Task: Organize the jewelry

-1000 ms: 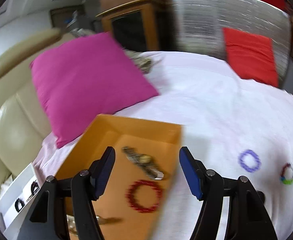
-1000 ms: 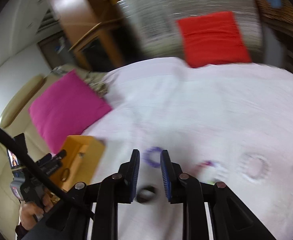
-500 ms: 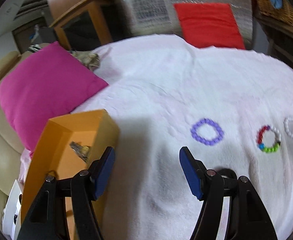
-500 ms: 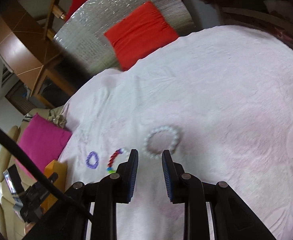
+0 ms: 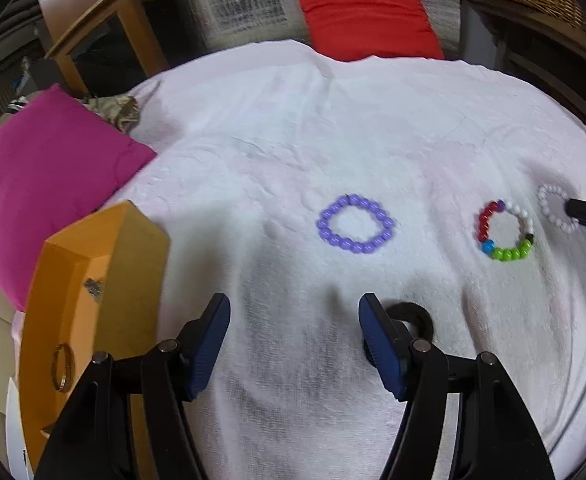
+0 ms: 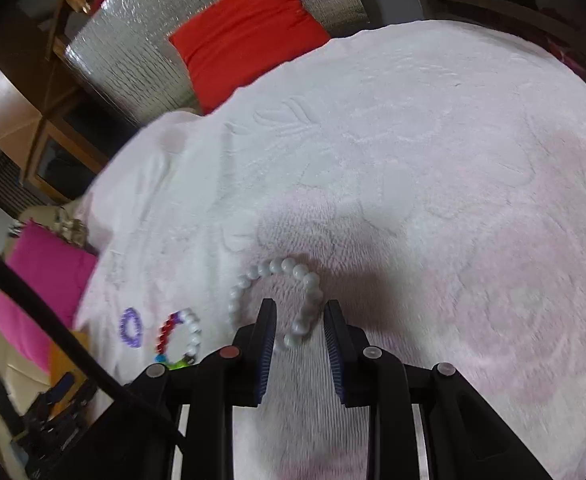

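Observation:
On the white cloth (image 5: 293, 120) lie a purple bead bracelet (image 5: 355, 224), a multicolour bead bracelet (image 5: 505, 232) and a white bead bracelet (image 5: 553, 208). My left gripper (image 5: 295, 320) hangs open over bare cloth, below the purple bracelet. A black ring (image 5: 417, 314) lies partly hidden behind its right finger. My right gripper (image 6: 299, 312) is low over the white bead bracelet (image 6: 281, 284). Its jaws stand narrowly apart, the bracelet's right arc lies between them, and the pads are not pressing on it. The purple bracelet (image 6: 131, 328) and the multicolour one (image 6: 181, 336) lie to its left.
An orange box (image 5: 93, 264) stands at the cloth's left edge with a gold bangle (image 5: 63, 366) and a watch (image 5: 93, 288) inside. A pink cushion (image 5: 33, 184) lies behind it. A red cushion (image 5: 365, 16) leans at the back.
The left gripper moved from above the orange box rightwards to over the cloth. The right gripper swung right and came down onto the white bracelet, which now lies between its jaws.

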{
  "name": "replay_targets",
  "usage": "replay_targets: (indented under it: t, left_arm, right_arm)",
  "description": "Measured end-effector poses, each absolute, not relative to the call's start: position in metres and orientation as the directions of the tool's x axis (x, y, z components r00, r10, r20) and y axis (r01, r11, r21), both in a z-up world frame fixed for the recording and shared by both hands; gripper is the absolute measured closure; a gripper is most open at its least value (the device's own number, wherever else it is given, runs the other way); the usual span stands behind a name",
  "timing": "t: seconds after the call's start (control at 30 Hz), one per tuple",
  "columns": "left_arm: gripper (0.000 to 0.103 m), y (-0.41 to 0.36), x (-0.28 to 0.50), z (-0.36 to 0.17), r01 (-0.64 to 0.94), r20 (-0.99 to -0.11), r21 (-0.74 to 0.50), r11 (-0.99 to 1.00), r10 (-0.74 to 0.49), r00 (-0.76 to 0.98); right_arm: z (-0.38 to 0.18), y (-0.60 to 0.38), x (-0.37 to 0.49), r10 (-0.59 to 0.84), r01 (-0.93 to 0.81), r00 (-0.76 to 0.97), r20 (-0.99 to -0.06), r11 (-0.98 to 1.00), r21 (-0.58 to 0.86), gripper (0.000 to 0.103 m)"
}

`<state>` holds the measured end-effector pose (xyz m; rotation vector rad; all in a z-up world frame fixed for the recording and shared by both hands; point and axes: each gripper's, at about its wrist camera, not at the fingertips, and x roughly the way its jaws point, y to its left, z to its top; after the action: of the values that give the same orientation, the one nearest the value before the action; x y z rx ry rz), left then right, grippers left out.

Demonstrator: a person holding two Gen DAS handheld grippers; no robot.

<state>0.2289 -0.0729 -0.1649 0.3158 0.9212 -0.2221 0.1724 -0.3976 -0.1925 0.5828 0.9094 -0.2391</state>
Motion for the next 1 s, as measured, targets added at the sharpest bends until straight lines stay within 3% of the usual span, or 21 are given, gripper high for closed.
replay_targets:
  t: [0.17, 0.5, 0.77, 0.8, 0.83, 0.87, 1.0]
  left_arm:
    - [0.036, -0.080, 0.228, -0.176, 0.392, -0.845, 0.124, 0.912, -0.110, 0.524]
    - [0.035, -0.087, 0.223, -0.176, 0.449, -0.863, -0.056, 0.892, -0.270, 0.428]
    - [0.032, -0.091, 0.227, -0.190, 0.420, -0.878, -0.042, 0.907, -0.234, 0.418]
    - [0.036, -0.092, 0.226, -0.189, 0.424, -0.872, -0.047, 0.905, -0.244, 0.424]
    - [0.054, -0.092, 0.226, -0.189, 0.428, -0.870, -0.055, 0.902, -0.254, 0.423]
    - [0.064, -0.092, 0.226, -0.190, 0.433, -0.871, -0.072, 0.899, -0.268, 0.412]
    - [0.087, -0.091, 0.225, -0.186, 0.443, -0.859, -0.084, 0.892, -0.290, 0.422]
  right_arm:
    - [-0.186, -0.379, 0.178, -0.059, 0.432, 0.592, -0.804, 0.865, 0.255, 0.092]
    - [-0.151, -0.380, 0.155, -0.090, 0.429, 0.707, -0.702, 0.844, 0.323, 0.092]
    - [-0.158, -0.379, 0.160, -0.013, 0.411, 0.694, -0.720, 0.828, 0.381, 0.092]
    - [-0.158, -0.378, 0.158, -0.012, 0.406, 0.700, -0.714, 0.829, 0.384, 0.092]
    - [-0.156, -0.377, 0.158, -0.010, 0.399, 0.709, -0.705, 0.830, 0.390, 0.092]
    - [-0.153, -0.376, 0.157, -0.005, 0.389, 0.721, -0.693, 0.831, 0.398, 0.092]
    - [-0.152, -0.374, 0.156, 0.002, 0.384, 0.726, -0.687, 0.828, 0.408, 0.092]
